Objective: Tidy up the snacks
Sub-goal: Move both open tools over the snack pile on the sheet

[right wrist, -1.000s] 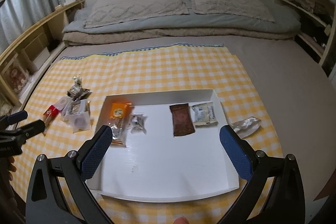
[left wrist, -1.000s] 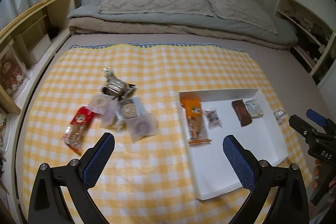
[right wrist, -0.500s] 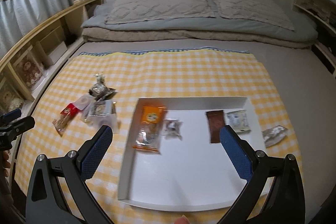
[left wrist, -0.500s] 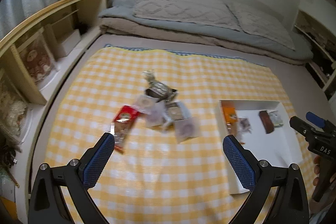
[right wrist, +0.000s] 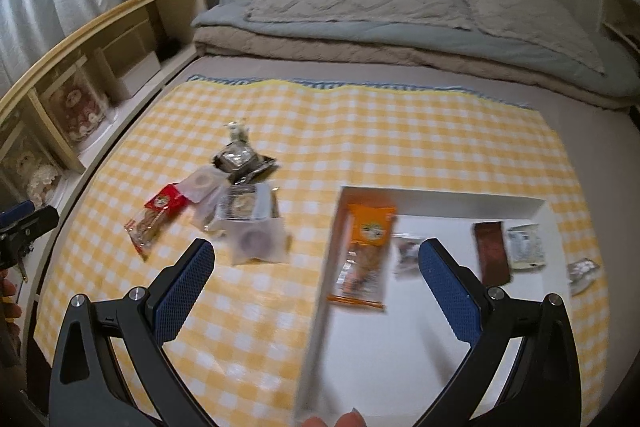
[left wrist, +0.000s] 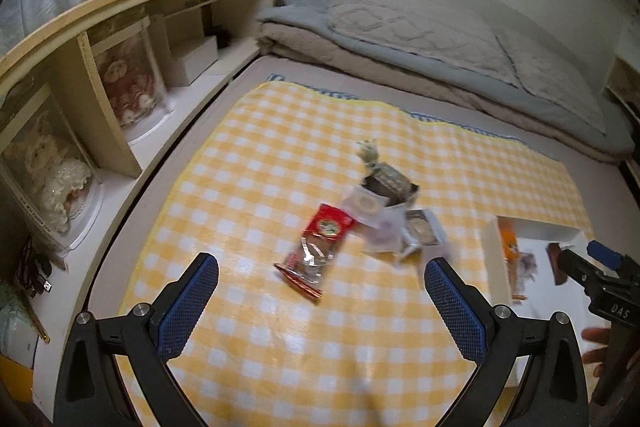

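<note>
A: On the yellow checked cloth (right wrist: pixel 360 131), left of the white tray (right wrist: pixel 440 201), sits the loose snack pile: red pkt (left wrist: pixel 320 247) nearest the shelf side, clear round-cookie pkts (right wrist: pixel 260 241) & a dark foil one (right wrist: pixel 240 159) bunched together, partly overlapping.

B: Tray contents?

A: Orange pkt (right wrist: pixel 366 251) along its left wall, small clear pkt (right wrist: pixel 406 253) next to it, brown bar (right wrist: pixel 491 253) & a pale pkt (right wrist: pixel 524 247) toward the right wall. One silver wrapper (right wrist: pixel 582 273) lies outside, just beside the tray's right edge.

B: Tongs?

A: Left gripper (left wrist: pixel 320 301) spread wide, nothing btwn the pads, above the cloth near the red pkt. Right gripper (right wrist: pixel 316 285) also wide apart & empty, over the tray's left wall. Frames blurry w/ motion.
</note>
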Tool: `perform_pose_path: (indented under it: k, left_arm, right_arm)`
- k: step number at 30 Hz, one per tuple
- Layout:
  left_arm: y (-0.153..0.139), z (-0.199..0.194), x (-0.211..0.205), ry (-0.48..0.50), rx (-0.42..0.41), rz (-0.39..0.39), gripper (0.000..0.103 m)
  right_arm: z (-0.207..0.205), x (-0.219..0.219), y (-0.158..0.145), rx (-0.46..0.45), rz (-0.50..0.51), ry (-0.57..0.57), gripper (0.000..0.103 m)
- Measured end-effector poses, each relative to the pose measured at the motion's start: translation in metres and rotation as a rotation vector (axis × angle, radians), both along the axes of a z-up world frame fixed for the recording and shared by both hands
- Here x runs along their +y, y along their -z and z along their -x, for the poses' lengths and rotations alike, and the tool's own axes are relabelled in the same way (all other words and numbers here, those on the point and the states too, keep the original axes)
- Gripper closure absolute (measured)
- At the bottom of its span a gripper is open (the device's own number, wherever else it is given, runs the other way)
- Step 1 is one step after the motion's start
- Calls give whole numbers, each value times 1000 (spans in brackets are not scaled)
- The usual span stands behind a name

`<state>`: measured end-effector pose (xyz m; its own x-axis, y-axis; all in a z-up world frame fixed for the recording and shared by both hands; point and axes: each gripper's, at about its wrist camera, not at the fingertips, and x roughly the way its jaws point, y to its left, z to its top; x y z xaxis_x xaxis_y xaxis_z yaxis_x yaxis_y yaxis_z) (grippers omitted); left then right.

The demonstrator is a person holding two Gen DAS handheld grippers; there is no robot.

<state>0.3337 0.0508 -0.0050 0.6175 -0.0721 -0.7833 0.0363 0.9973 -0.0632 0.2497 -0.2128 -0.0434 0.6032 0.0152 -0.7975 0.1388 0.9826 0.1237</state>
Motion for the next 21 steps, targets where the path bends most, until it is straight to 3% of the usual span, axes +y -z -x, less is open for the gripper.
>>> perform_pose_path:
  k: [6,14,21]
  left_arm:
    - [38,-44,-3,41,94,-41,0]
    - [89,-104,-23,94,155,-109,0]
    - [140,-143,-37,84,192,-165,0]
  right_arm:
    - [-30,18,26,52,-64,-39,0]
    - [-73,33,74,180,-168,-57,3]
    - [-104,58,110,262,-157,-114,7]
